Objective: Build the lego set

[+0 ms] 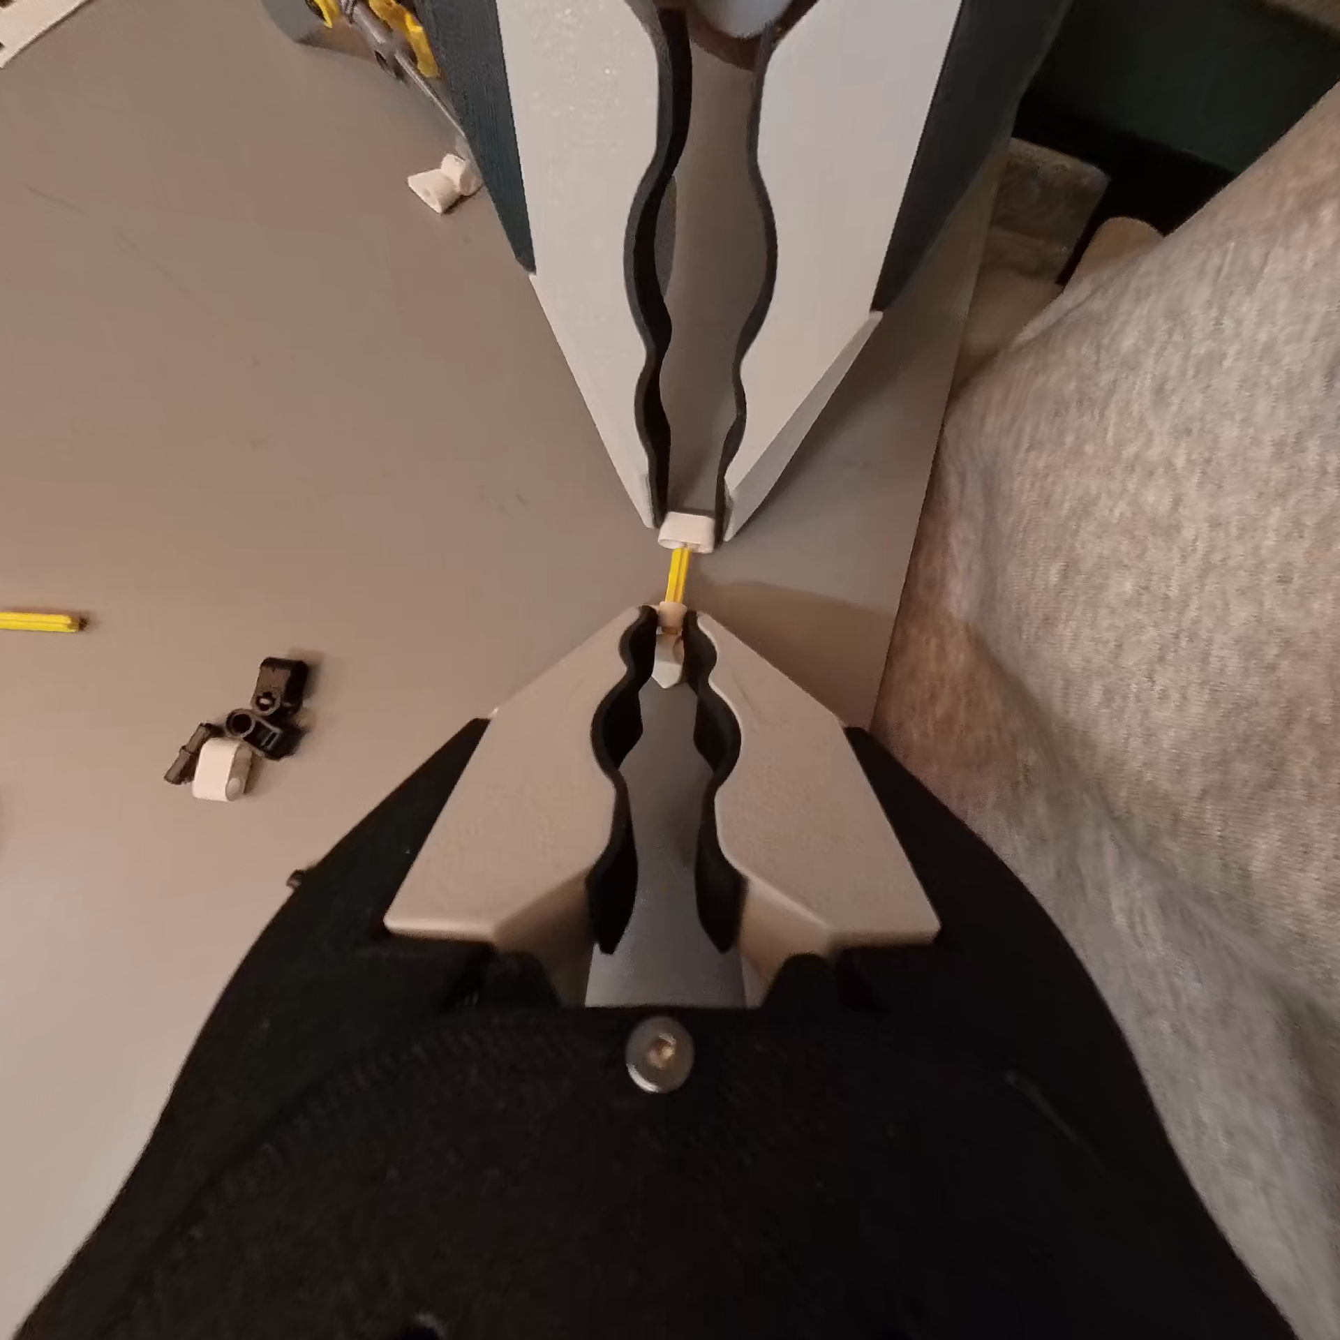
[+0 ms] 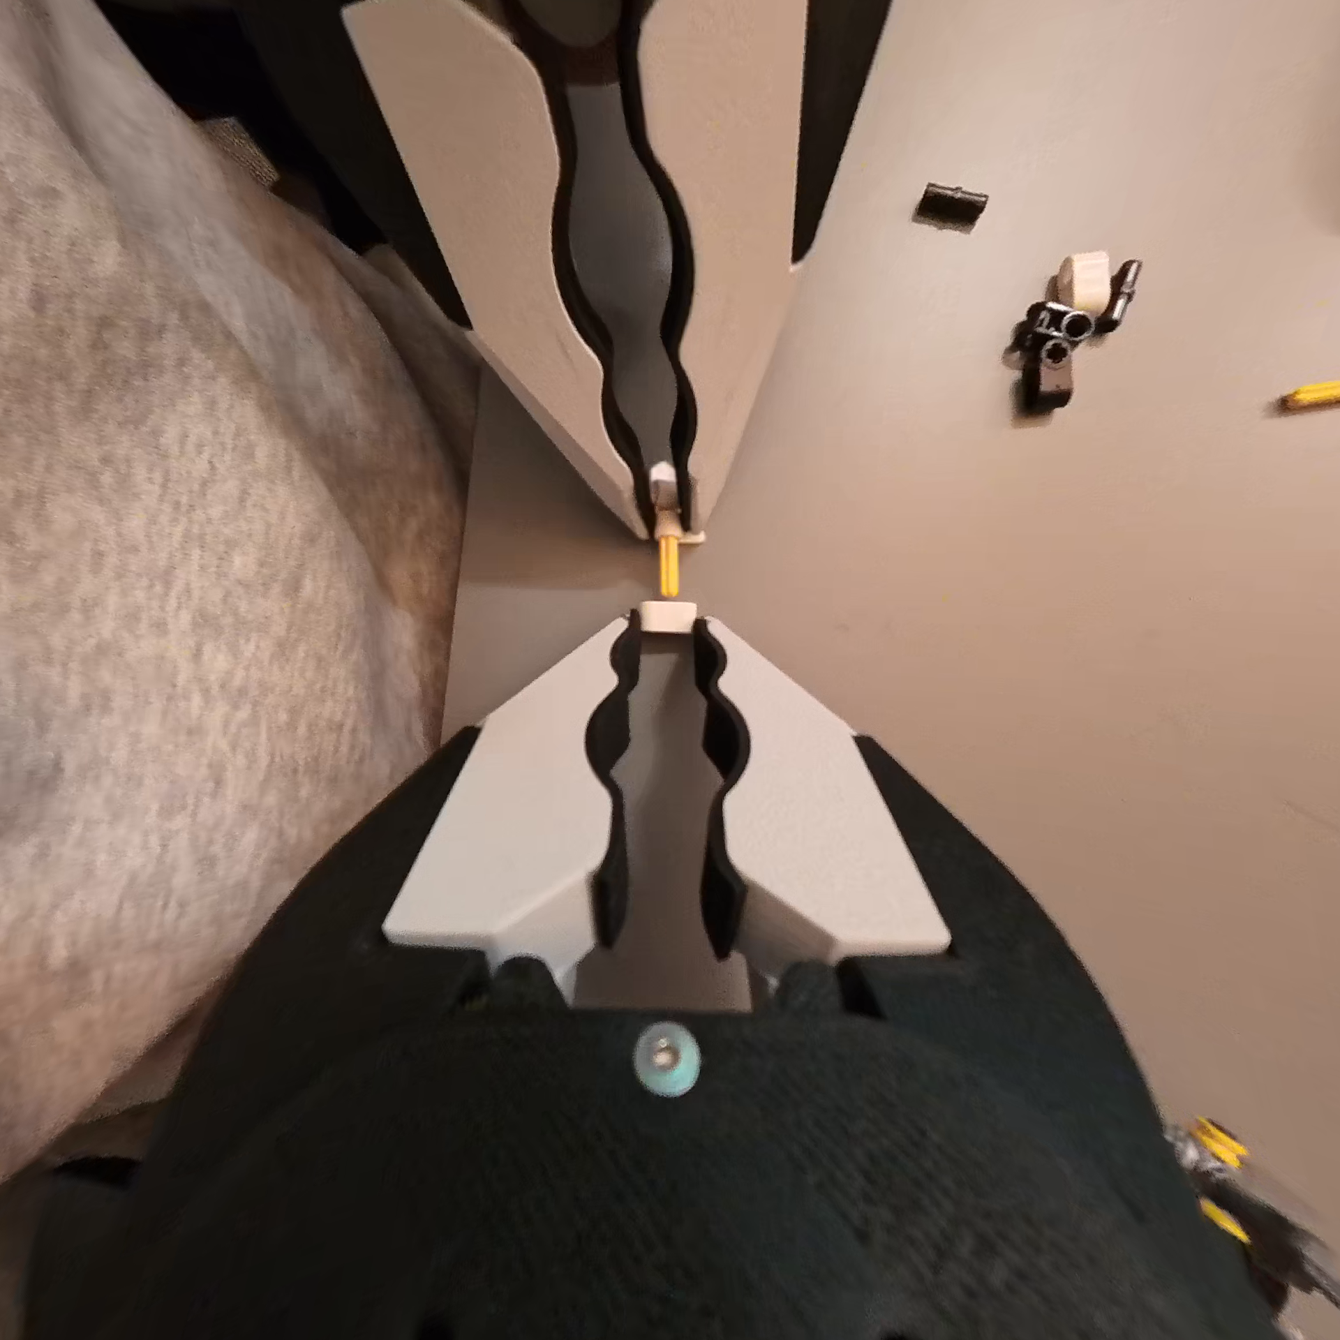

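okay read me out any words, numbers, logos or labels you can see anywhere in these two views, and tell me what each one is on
None: no writing, number, brand mark or sign shows in either view.
The left claw, right claw, grey table and loose black and white lego pieces bear no markings.
The partly built model at the picture's edge is too blurred to check.

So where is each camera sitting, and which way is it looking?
Left wrist view: sits on the left gripper, looking along its fingers at the right gripper facing it; grey sleeve at right.
Right wrist view: sits on the right gripper, looking back at the left gripper; grey sleeve at left.
Shared: the yellow axle between the grippers, and loose black and white pieces on the table.
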Demonstrator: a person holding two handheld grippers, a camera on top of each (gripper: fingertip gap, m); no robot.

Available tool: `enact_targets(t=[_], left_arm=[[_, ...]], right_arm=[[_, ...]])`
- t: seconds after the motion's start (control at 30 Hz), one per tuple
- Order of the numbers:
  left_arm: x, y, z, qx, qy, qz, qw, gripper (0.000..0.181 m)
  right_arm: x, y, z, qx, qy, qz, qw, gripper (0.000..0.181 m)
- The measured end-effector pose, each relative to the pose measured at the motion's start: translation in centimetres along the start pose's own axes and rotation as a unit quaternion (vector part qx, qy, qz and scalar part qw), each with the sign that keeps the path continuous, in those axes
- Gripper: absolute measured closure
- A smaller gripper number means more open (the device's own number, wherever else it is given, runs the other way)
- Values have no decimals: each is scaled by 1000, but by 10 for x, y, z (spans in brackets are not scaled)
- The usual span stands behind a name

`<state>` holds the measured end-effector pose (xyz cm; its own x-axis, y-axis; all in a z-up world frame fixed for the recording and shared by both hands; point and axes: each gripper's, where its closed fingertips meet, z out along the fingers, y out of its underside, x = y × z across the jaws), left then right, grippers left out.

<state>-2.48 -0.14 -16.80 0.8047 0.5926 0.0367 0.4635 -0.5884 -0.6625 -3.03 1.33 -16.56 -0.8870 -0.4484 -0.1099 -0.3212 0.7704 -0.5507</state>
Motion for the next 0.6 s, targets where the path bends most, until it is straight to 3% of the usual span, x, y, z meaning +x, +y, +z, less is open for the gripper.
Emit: enact_targets(t=[0.6], left_arm=[[0, -6, -10, 24, 15, -12, 1000, 175]], right_arm=[[2, -3, -1, 12, 7, 11, 1000, 169]])
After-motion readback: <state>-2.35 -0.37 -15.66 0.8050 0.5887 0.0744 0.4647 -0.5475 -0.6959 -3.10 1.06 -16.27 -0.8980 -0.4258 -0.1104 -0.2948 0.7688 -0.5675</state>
